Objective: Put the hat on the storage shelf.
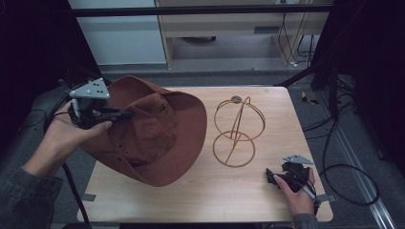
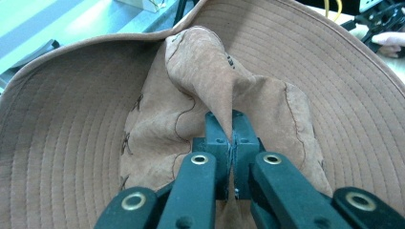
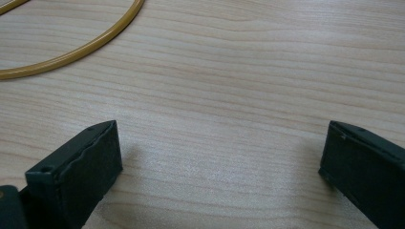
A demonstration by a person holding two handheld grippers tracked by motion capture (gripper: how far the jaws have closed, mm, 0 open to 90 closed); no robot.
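the left gripper (image 1: 125,114), at the left of the high view, has its jaws pinched tight on a fold of the crown of the brown hat (image 1: 157,138), and in the left gripper view the fabric rises as a creased peak (image 2: 210,76) straight out from between the closed pads. the hat sits at the centre-left of the table (image 1: 205,200), tilted, its upper-left edge lifted off the wood near the hand while the lower-right brim looks to rest on or close to the surface (contact there is hard to tell). the crown's opening seems to face down and right across the frame, toward the wire hat stand (image 1: 237,131), which stands just to the right of the brim, near but apart from it. the stand's long axis runs roughly up the frame, two gold rings joined by a stem. so the coming move likely turns on carrying the hat rightward and over the stand's top ring. the right gripper (image 1: 273,177) rests at the lower right, wide open and empty, nearer the stand; its own view shows bare wood and an arc of the stand's ring (image 3: 71,55).
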